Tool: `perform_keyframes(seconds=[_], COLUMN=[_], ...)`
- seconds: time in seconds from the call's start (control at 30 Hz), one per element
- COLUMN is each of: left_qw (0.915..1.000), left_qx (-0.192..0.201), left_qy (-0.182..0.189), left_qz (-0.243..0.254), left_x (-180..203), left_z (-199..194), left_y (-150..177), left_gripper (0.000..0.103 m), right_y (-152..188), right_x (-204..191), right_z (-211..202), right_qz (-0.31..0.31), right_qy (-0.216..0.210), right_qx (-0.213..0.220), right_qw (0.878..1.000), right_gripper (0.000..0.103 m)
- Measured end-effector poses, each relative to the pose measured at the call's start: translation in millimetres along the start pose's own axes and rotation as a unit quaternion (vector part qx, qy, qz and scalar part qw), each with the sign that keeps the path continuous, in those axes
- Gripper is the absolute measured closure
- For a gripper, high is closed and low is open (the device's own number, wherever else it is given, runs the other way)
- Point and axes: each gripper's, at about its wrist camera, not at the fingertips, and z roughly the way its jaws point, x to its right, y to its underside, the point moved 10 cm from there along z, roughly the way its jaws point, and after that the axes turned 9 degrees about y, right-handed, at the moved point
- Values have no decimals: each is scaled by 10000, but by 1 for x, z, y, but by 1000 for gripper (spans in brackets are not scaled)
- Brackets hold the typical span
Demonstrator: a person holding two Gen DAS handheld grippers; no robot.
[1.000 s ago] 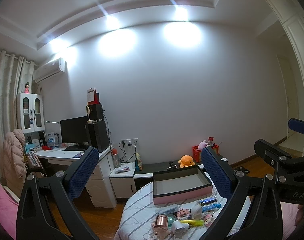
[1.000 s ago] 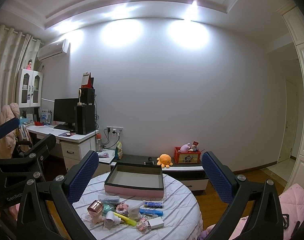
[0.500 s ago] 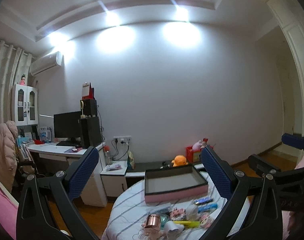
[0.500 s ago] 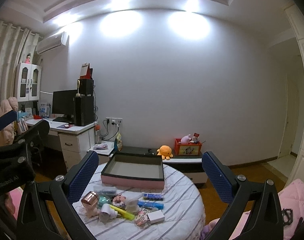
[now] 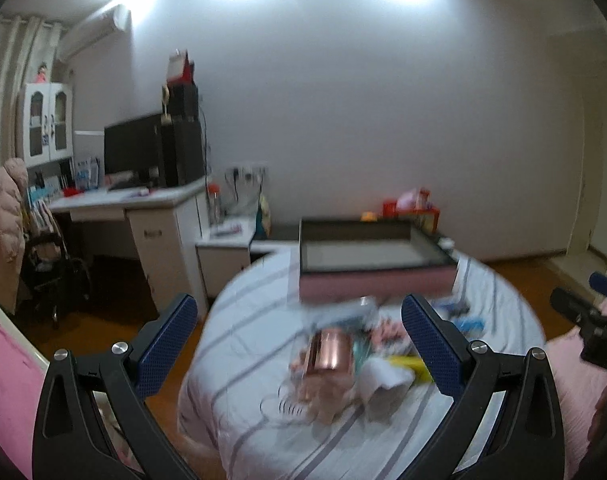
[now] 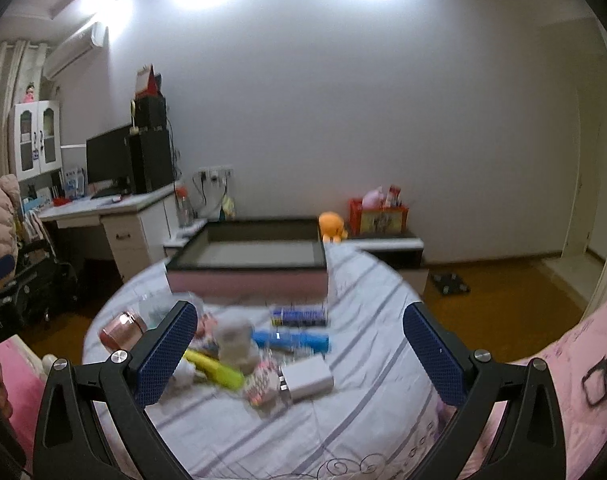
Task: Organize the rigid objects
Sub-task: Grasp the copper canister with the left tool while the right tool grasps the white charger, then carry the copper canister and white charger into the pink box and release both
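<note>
Left gripper (image 5: 299, 332): jaws wide apart, empty, above the near-left part of the round tabletop (image 5: 503, 300). Right gripper (image 6: 299, 334): jaws wide apart, empty, over the near-middle.

Small items clustered at tabletop centre, just in front of the pink-sided box (image 6: 247, 276) at the far edge. Views motion-blurred.

Copper cup (image 5: 330, 354): lies on its side, looks metallic; judged rigid, light, slippery, may roll. Grip across the body. White block (image 6: 309, 376): flat faces, stiff; pinch its long sides. Blue tube (image 6: 291, 339): grip mid-length.
</note>
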Motion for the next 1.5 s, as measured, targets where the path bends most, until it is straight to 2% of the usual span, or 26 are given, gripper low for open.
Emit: perform_keyframes(seconds=[0.2, 0.4, 0.53, 0.73, 0.8, 0.83, 0.97, 1.0, 1.13, 1.23, 1.4, 1.5], left_qw=[9969, 9949, 9933, 9880, 9870, 9866, 9857, 9848, 9845, 9842, 9854, 9854], left_qx=[-758, -1008, -1132, -1454, -1485, -1495, -1556, -1594, -1620, -1640, -1579, -1584], left_qy=[158, 93, 140, 452, 576, 605, 638, 679, 661, 651, 587, 561], left_qz=[145, -44, -165, -249, -233, -236, -121, -90, 98, 159, 260, 263], left_x=[10, -1, -7, -5, -3, -3, 1, 4, 9, 10, 9, 10], left_z=[48, 76, 93, 115, 116, 116, 119, 120, 122, 121, 117, 115], left_y=[45, 57, 61, 72, 74, 74, 75, 76, 75, 74, 71, 70], left_gripper=[0, 0, 1, 18, 32, 35, 42, 47, 48, 48, 54, 55], right_y=[41, 73, 81, 92, 94, 93, 85, 86, 100, 106, 113, 110], right_x=[6, 5, 2, -4, -4, -4, 10, 16, 23, 16, 5, 1], right_z=[33, 57, 74, 99, 107, 109, 107, 106, 116, 119, 131, 135], right_qz=[92, 31, 33, -66, -65, -26, -92, -185, -475, -440, -740, -594], right_qy=[-67, -125, -208, -322, -391, -454, -304, -170, -57, -322, -390, -682], right_qx=[-480, -816, -942, -1238, -1303, -1306, -1146, -1132, -1358, -1467, -1600, -1654], right_qw=[9988, 9966, 9953, 9918, 9907, 9904, 9929, 9933, 9896, 9877, 9836, 9821], right_gripper=[0, 0, 0, 0, 0, 0, 0, 0, 0, 0, 1, 17])
